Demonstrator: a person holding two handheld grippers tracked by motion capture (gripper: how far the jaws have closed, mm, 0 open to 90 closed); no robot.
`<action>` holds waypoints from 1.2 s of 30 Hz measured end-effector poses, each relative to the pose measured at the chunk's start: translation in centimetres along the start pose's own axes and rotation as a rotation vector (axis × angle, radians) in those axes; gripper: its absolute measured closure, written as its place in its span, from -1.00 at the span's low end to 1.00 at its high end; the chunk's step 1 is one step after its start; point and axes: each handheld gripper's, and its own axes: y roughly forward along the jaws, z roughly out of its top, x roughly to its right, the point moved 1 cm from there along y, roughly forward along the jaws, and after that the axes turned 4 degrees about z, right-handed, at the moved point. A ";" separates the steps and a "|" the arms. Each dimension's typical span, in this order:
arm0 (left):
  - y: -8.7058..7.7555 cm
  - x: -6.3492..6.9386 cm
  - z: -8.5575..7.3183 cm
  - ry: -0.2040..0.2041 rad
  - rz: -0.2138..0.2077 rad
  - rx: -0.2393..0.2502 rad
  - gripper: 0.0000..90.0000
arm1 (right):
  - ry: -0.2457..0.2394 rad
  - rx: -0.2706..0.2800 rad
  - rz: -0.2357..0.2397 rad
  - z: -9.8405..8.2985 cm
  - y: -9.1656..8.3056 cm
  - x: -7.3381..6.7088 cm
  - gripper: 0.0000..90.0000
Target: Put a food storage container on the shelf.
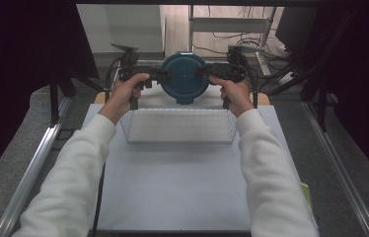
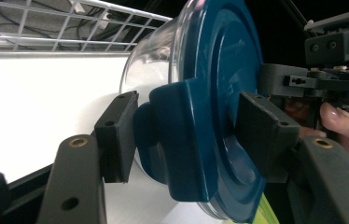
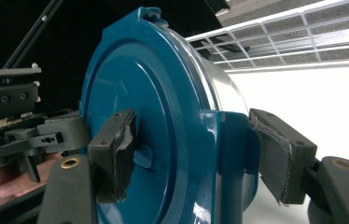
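Note:
A round clear container with a dark blue lid (image 1: 184,78) hangs in the air, tipped on its side so the lid faces me, just beyond the wire basket (image 1: 180,140). My left gripper (image 1: 162,74) clamps the lid's left clasp. In the left gripper view its pads (image 2: 116,135) press the blue clasp (image 2: 182,140) from both sides. My right gripper (image 1: 206,73) clamps the opposite clasp. The right gripper view has one of its pads (image 3: 116,154) on the lid face (image 3: 154,93) and the other against the clasp edge.
The white wire basket stands on a pale mat (image 1: 172,192) that covers the table. Metal rails (image 1: 39,158) run along both sides. Cables and a frame (image 1: 232,24) lie beyond the table. A green item (image 1: 306,195) peeks out at the right edge.

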 end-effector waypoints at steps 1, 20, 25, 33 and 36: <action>0.2 0.0 0.1 -0.011 0.002 0.005 -0.09 | 0.014 0.002 0.001 0.1 0.1 0.2 -0.25; 2.2 -2.0 0.4 -0.120 -0.021 0.006 -0.23 | 0.135 0.035 -0.013 0.5 1.6 2.4 -0.27; 2.3 -1.3 0.2 -0.089 0.012 0.027 -0.35 | 0.125 0.051 -0.014 0.5 1.7 2.3 -0.47; 1.3 -0.1 -0.1 -0.007 0.057 0.066 -0.68 | -0.014 0.102 -0.098 0.0 -0.3 0.3 -0.83; 0.4 0.3 -0.2 0.020 0.068 0.085 -0.68 | -0.047 0.129 -0.097 -0.4 -1.0 -0.2 -0.83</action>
